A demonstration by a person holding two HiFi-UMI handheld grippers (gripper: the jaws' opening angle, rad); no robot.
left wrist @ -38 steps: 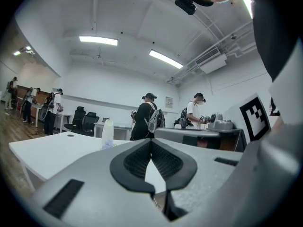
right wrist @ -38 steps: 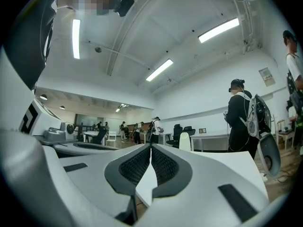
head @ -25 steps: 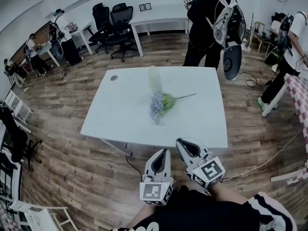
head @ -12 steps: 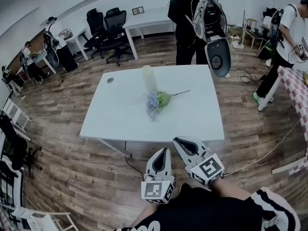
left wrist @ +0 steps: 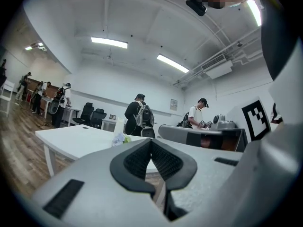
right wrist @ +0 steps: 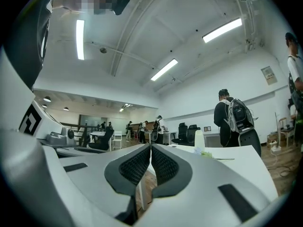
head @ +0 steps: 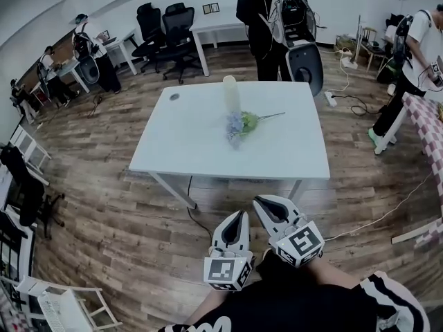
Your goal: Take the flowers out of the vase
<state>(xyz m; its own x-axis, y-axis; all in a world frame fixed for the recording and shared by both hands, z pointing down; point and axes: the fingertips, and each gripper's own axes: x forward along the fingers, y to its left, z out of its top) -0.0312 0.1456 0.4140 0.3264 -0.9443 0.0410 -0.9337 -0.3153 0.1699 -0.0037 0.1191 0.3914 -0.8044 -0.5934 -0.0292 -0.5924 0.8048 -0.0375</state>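
Wood-plank floor (head: 104, 213) of an open office room, contents listed left to right. Far left: people (head: 88, 55) at desks by the wall, and a white slatted chair (head: 62, 303) in the lower corner. Back left: two black office chairs (head: 166, 30) beside a long white desk (head: 228, 21). Centre: white table (head: 194, 154), with a small dark round item (head: 174, 96) near its far left corner, too small to identify. Pale vase (head: 231, 93), upright on the table toward the middle of the far edge. Flowers (head: 237, 124), out of the vase and lying flat on the tabletop just beside it on the near side, with bluish blooms nearest the camera and a thin stem running off to the right. Person with a backpack (head: 273, 12) standing at the table's far right side. Far right: a second person (head: 415, 61) in a white top. Foreground, over the floor and well apart from the table's near edge: left gripper (head: 240, 214), jaws pressed together on nothing, and right gripper (head: 259, 203) just beside it, jaws likewise together and empty.
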